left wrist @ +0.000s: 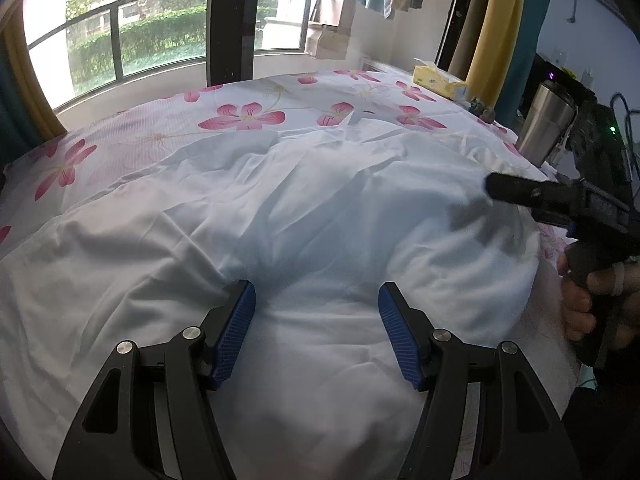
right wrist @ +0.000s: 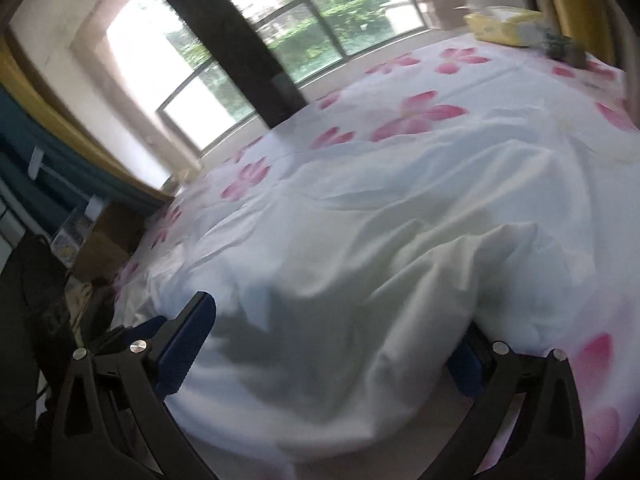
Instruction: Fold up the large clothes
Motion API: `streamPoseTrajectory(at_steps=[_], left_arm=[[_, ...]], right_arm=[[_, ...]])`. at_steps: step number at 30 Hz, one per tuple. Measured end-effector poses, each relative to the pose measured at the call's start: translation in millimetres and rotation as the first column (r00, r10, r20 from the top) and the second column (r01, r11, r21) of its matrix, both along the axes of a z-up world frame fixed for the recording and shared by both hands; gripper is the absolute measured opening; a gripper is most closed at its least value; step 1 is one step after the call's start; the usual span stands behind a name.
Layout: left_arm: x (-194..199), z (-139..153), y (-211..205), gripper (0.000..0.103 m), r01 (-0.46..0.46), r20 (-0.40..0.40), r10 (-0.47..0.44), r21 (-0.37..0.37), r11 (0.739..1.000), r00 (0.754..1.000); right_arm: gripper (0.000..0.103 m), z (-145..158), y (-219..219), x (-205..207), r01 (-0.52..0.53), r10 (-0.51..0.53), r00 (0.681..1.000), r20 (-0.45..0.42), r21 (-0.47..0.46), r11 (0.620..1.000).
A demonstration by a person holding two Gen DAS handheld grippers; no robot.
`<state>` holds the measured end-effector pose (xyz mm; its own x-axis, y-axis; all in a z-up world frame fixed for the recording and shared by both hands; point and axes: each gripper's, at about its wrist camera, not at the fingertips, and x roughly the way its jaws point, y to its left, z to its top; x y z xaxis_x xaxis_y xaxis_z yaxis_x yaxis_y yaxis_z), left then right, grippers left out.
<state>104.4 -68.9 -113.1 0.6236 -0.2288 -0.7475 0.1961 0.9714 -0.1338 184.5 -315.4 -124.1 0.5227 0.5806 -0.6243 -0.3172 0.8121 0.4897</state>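
Observation:
A large white garment (left wrist: 304, 208) lies crumpled over the pink-flowered sheet (left wrist: 240, 116). My left gripper (left wrist: 317, 300) is open just above the garment's near bulge, with blue pads (left wrist: 236, 332) on either side. My right gripper (right wrist: 332, 332) is open wide over a raised fold of the same garment (right wrist: 360, 264); its right pad is partly hidden behind the cloth. In the left wrist view the right gripper (left wrist: 496, 186) shows at the right, held by a hand, over the garment's right edge.
A yellow tissue box (left wrist: 438, 80) sits at the far edge of the surface, and a steel tumbler (left wrist: 544, 124) stands at the right. Windows and curtains lie beyond. Cardboard boxes (right wrist: 104, 240) stand to the left in the right wrist view.

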Motion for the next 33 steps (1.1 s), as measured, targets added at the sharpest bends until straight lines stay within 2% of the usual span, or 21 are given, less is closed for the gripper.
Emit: streamPoseTrajectory(at_steps=[1,3,5,6,9,11,15,20,28,33], left_arm=[[0.1,0.0,0.1,0.067,0.000,0.000,0.000,0.000,1.000,1.000],[0.3,-0.1,0.2,0.067,-0.003,0.000,0.003,0.000,1.000,1.000],[1.3,-0.7,0.6,0.067,-0.007,-0.001,0.007,-0.003,1.000,1.000],[1.4,-0.8,0.5,0.067,-0.007,-0.001,0.007,-0.003,1.000,1.000],[2.4,-1.1,-1.2,0.067,-0.010,-0.002,0.010,0.006,1.000,1.000],[3.1,-0.6,-1.7,0.067,-0.011,-0.002,0.011,0.006,1.000,1.000],[3.8,-0.3,-1.7,0.067,-0.022,0.001,0.022,0.005,1.000,1.000],[4.4,0.6,6.7,0.067,-0.077,0.003,0.077,-0.059,0.995,0.997],[4.6,1.8,15.0,0.067,-0.069,0.005,0.070,-0.111,0.991,0.998],[-3.2,13.0,30.9,0.067,-0.063,0.029,0.069,-0.174,0.983,0.997]], right_arm=[[0.098,0.4,5.3,0.4,-0.013,0.013,1.000,0.007,-0.019,1.000],[0.076,0.4,13.3,2.4,-0.019,0.020,1.000,0.015,-0.057,0.998],[0.066,-0.4,16.6,6.5,-0.027,0.027,1.000,0.011,-0.055,0.998],[0.056,-0.8,17.1,7.4,-0.031,0.032,0.999,0.010,-0.046,0.998],[0.039,2.1,22.7,5.6,-0.066,0.067,0.997,0.028,-0.033,0.997],[0.034,9.4,23.7,2.9,-0.081,0.082,0.995,0.052,-0.021,0.997],[0.027,29.9,27.4,-2.9,-0.102,0.103,0.990,0.100,-0.019,0.995],[0.021,56.4,45.8,-11.7,-0.136,0.143,0.976,0.163,-0.054,0.989],[0.019,84.5,82.9,-24.1,-0.175,0.200,0.951,0.235,-0.122,0.977],[0.019,92.4,105.0,-28.5,-0.183,0.224,0.941,0.254,-0.173,0.968]])
